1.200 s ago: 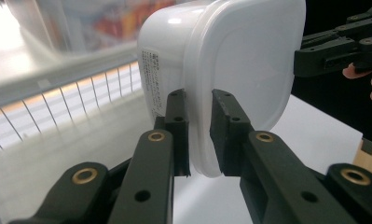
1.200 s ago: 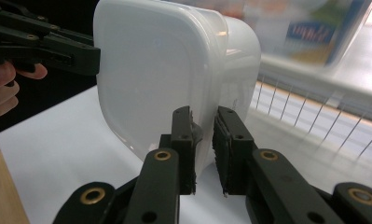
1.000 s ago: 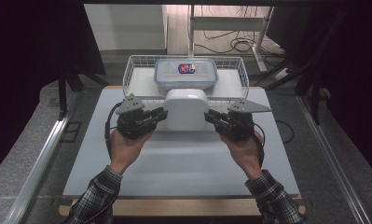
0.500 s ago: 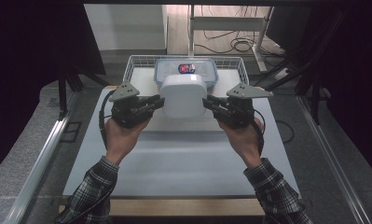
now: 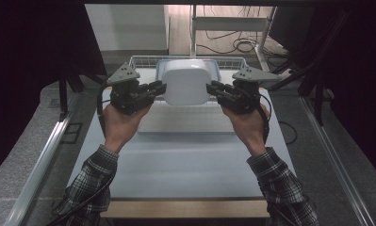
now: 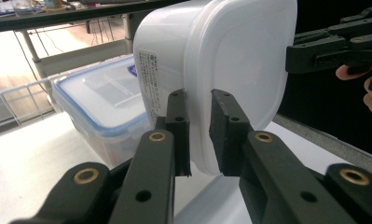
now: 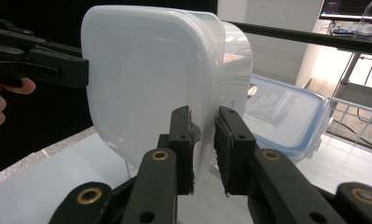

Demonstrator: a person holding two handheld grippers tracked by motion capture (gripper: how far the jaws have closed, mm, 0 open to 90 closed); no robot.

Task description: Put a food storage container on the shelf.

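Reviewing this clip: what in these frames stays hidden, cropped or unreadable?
- High view: the white container covers most of the blue-lidded box in the wire basket.
- Left gripper view: label print too small to read.
- Right gripper view: the container hides the left gripper pads' contact.

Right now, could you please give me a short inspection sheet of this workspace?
Surface: white table, bare at the front.
Job's things: white container lifted between both tongs; blue-lidded box in wire basket behind it.
Clutter: nothing seen.
Grippers: left tongs and right tongs each shut on the container's rim, from opposite sides.
Cables: black lead trails from left tongs; loose cables on far floor.
Surroundings: dark drapes, metal frame.
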